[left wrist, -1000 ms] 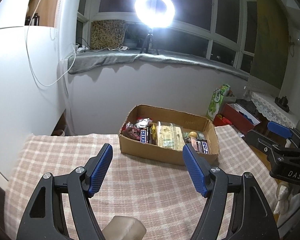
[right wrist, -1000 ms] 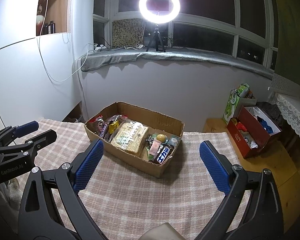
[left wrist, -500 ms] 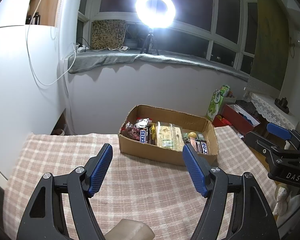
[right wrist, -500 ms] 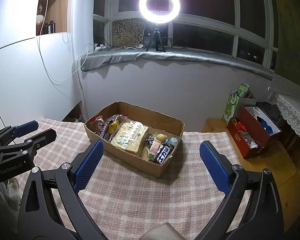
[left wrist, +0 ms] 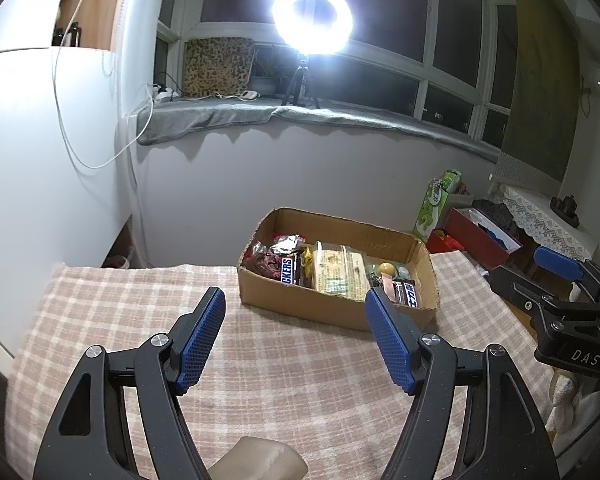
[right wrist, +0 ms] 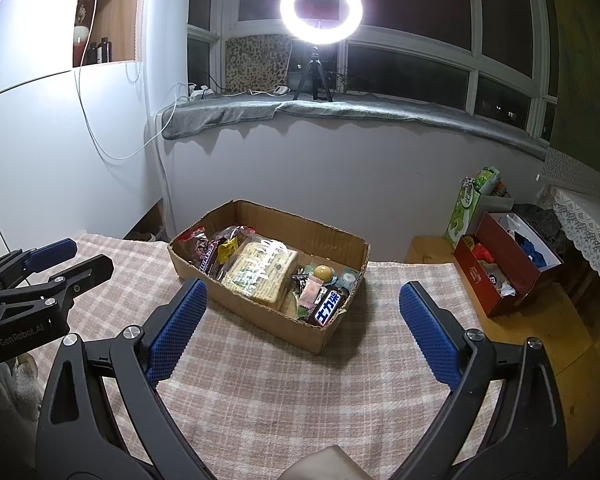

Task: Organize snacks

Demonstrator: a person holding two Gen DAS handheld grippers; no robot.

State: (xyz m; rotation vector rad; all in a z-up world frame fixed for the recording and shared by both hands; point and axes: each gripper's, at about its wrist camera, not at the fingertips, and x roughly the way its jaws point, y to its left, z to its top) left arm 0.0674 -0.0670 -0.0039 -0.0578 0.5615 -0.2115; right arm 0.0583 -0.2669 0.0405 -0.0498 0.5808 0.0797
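On the checked table (left wrist: 300, 380), in the left wrist view, the left hand-held gripper (left wrist: 296, 336) hangs apart and empty, short of the cardboard box (left wrist: 320, 312) of snacks (left wrist: 338, 270). In the right wrist view, the right hand-held gripper (right wrist: 300, 322) is likewise apart and empty; reaching in could snag the box's low wall and shove it.

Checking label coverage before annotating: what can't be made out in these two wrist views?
- Snacks at the bottom of the cardboard box: both views, buried under the top layer and its near wall.
- Snickers bar: left wrist view, name partly cut off by neighbouring packets.
- Red box contents: both views, too small.
- Beige block: both views, cut by the bottom edge.
- Outside the windows: dark, glare from the ring light.
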